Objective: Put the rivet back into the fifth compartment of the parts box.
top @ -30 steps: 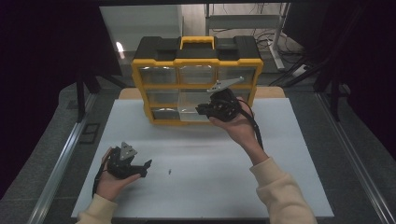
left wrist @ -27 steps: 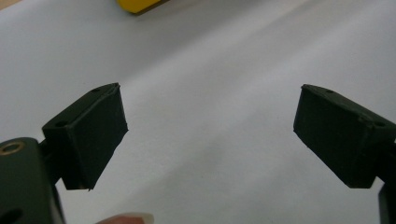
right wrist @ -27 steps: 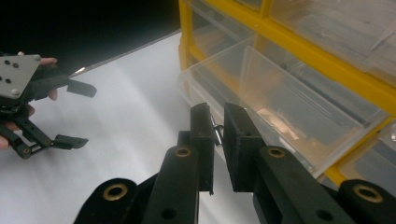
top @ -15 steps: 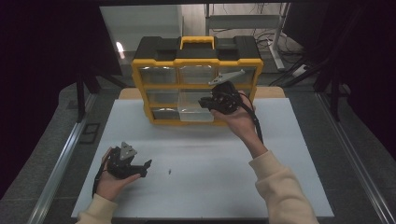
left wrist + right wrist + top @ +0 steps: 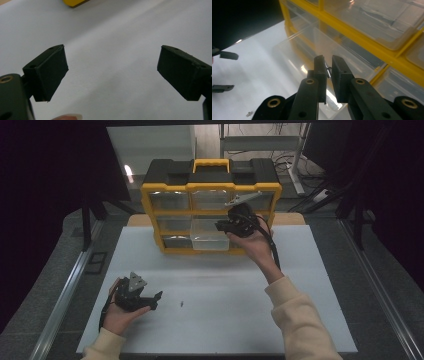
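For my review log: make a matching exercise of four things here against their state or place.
1 left gripper
2 right gripper
3 drawer
4 loose screw

a pulled out of the organizer
b jaws wide open, nothing between
c lying on the white mat
d pinching a small screw

Pairs: 1-b, 2-d, 3-a, 4-c

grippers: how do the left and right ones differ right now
The left gripper has its fingers wide apart with nothing between them; the right gripper has its fingers nearly together, pinching a small screw. The left sits low over the white mat; the right is raised at the yellow organizer, over its pulled-out clear drawer. Both are black and hand-held.
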Demonstrator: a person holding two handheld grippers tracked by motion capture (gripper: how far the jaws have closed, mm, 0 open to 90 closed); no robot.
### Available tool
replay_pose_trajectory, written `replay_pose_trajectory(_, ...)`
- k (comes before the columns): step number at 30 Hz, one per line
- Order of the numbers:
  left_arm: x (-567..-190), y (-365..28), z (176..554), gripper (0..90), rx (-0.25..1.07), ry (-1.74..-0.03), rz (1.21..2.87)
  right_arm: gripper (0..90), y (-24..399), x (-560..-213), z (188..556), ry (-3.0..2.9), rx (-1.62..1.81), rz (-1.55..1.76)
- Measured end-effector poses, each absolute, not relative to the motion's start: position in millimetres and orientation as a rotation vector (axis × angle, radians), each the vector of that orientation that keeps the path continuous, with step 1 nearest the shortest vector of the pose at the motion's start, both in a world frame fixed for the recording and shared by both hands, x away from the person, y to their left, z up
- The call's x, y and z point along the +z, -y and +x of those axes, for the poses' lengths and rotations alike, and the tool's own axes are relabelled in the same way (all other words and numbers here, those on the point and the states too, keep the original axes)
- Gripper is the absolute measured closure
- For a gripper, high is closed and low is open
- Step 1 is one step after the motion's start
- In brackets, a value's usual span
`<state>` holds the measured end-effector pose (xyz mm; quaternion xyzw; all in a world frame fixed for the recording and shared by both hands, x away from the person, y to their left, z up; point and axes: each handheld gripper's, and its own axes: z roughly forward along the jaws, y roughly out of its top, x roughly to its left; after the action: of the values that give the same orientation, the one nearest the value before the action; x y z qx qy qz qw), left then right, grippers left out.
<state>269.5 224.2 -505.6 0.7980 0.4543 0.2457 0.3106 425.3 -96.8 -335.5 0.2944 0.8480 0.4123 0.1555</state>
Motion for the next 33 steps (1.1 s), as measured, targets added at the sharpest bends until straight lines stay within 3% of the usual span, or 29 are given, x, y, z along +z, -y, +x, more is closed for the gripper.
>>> replay_pose_trajectory(20, -506.0, -224.6, 269.5, 10.0, 0.648, -1.199, 2.112, 81.4, 95.4, -347.9, 444.2, -2.376, 1.137, 0.919)
replay_pose_trajectory(21, -506.0, -224.5, 269.5, 10.0, 0.648, -1.199, 2.113, 78.0, 95.3, -347.7, 443.8, -2.376, 1.132, 0.911)
replay_pose_trajectory(24, -506.0, -224.4, 269.3, 10.0, 0.648, -1.199, 2.111, 52.6, 93.5, -347.5, 442.4, -2.345, 1.140, 0.904)
replay_pose_trajectory(26, -505.9, -224.7, 269.3, 10.0, 0.649, -1.199, 2.112, 42.8, 93.8, -346.5, 440.9, -2.320, 1.161, 0.915)
replay_pose_trajectory(28, -505.8, -225.0, 269.3, 10.0, 0.649, -1.199, 2.112, 36.1, 95.0, -344.9, 438.4, -2.308, 1.189, 0.921)
replay_pose_trajectory(33, -505.5, -225.0, 269.3, 10.0, 0.649, -1.195, 2.117, 31.7, 97.7, -343.9, 429.8, -2.317, 1.239, 0.896)
